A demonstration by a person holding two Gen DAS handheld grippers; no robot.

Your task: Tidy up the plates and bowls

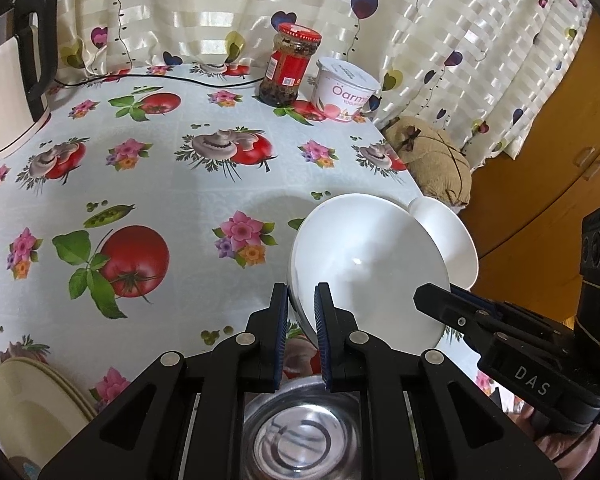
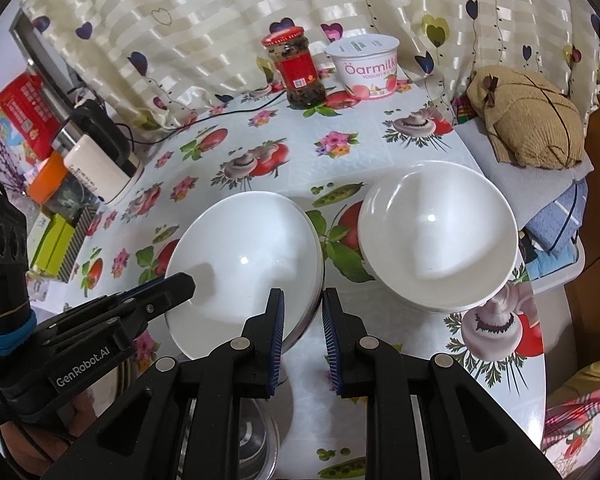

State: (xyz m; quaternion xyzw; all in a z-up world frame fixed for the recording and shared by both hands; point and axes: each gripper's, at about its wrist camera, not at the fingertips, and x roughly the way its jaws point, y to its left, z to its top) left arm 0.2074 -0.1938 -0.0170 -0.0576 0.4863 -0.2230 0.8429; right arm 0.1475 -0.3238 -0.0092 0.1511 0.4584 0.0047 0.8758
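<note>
A white bowl [image 1: 364, 264] [image 2: 244, 264] is held tilted above the table between both grippers. My left gripper [image 1: 302, 300] [image 2: 180, 284] is shut on its left rim. My right gripper [image 2: 302, 308] [image 1: 432, 296] straddles its right rim with a gap, so it looks open. A second white bowl stack [image 2: 436, 236] [image 1: 448, 236] stands upright on the table to the right. A steel bowl [image 1: 304, 436] [image 2: 252, 436] sits below the grippers. Cream plates [image 1: 32, 404] are stacked at the near left.
A red-lidded jar [image 1: 288, 68] [image 2: 298, 72] and a yogurt tub [image 1: 344, 90] [image 2: 368, 66] stand at the back by the curtain. A white kettle [image 1: 8, 92] [image 2: 100, 164] is at the left. A burlap bundle [image 2: 528, 120] lies off the table's right edge.
</note>
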